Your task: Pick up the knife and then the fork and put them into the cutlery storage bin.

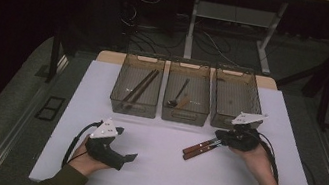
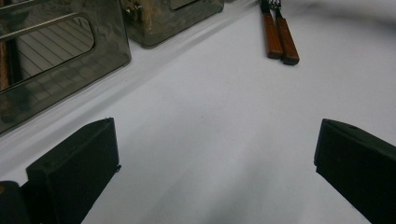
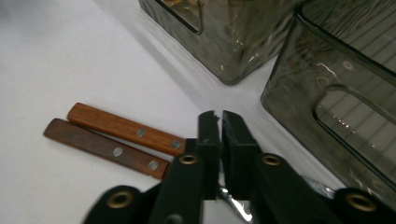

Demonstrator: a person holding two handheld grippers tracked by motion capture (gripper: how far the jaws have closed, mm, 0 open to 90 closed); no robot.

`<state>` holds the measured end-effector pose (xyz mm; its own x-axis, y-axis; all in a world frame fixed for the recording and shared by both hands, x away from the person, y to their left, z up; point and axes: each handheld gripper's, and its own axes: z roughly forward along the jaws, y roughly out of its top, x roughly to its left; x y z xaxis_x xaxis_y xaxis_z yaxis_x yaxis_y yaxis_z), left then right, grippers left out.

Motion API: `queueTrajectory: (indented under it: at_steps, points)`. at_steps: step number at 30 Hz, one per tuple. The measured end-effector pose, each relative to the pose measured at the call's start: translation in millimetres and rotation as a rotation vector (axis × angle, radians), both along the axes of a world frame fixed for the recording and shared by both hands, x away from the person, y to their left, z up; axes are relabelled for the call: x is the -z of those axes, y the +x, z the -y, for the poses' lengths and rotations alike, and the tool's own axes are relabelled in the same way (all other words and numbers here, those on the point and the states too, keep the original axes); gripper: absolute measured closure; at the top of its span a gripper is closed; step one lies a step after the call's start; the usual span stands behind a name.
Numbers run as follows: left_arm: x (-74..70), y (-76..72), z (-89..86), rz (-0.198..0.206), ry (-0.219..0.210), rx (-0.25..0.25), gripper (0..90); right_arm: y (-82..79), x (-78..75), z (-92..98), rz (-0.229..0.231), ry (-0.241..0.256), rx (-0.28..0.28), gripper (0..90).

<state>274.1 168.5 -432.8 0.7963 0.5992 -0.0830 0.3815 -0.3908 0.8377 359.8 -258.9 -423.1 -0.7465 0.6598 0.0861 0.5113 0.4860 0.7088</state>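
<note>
A white bench (image 1: pixel 164 173) carries three clear bins in a row at its far edge. Taking the middle bin (image 1: pixel 187 99) as the landmark: the left bin (image 1: pixel 136 91) stands just beside it and holds long dark sticks, and the right bin (image 1: pixel 236 104) stands just beside it on the other side.

Two wooden-handled utensils (image 1: pixel 199 148) lie side by side on the bench, nearer the person than the middle bin and slightly to its right, handles touching. The right gripper (image 1: pixel 225 139) sits at their metal ends, in front of the right bin; its fingers (image 3: pixel 208 135) are pressed together on the metal.

The left gripper (image 1: pixel 130 158) rests well nearer the person, left of the middle bin, fingers (image 2: pixel 77 168) wide apart over bare bench. Open white surface lies between the two grippers.
</note>
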Motion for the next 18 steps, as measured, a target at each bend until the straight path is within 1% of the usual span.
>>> queueTrajectory:
  at_steps: [2, 6, 9, 10, 12, 17, 18]
  points:
    - [0.6, 0.8, -1.6, -0.003, 0.0, 0.0, 0.0, 5.6, 3.4, -3.6, -0.009, -0.022, -0.011, 89.8]
    - [1.3, 1.6, -3.5, 0.0, -0.005, 0.003, 0.0, 14.5, 8.2, -7.0, -0.019, -0.049, 0.001, 89.9]
    - [0.9, 1.4, -3.4, 0.003, -0.008, 0.004, 0.0, 20.3, 11.1, -8.1, -0.012, -0.08, 0.014, 90.0]
    - [0.8, 1.4, -3.5, 0.005, -0.007, 0.006, 0.0, 21.1, 12.2, -7.8, -0.018, -0.075, 0.017, 90.0]
    - [1.2, 1.7, -3.4, 0.002, -0.004, 0.015, 0.0, 21.9, 14.5, -7.3, -0.021, -0.092, 0.016, 90.0]
    - [1.4, 1.6, -3.3, 0.0, -0.003, 0.02, 0.0, 28.0, 18.9, -8.3, -0.025, -0.095, 0.026, 90.0]
    - [1.2, 1.3, -3.3, 0.0, -0.005, 0.019, 0.0, 29.0, 20.1, -8.9, -0.031, -0.106, 0.026, 90.0]
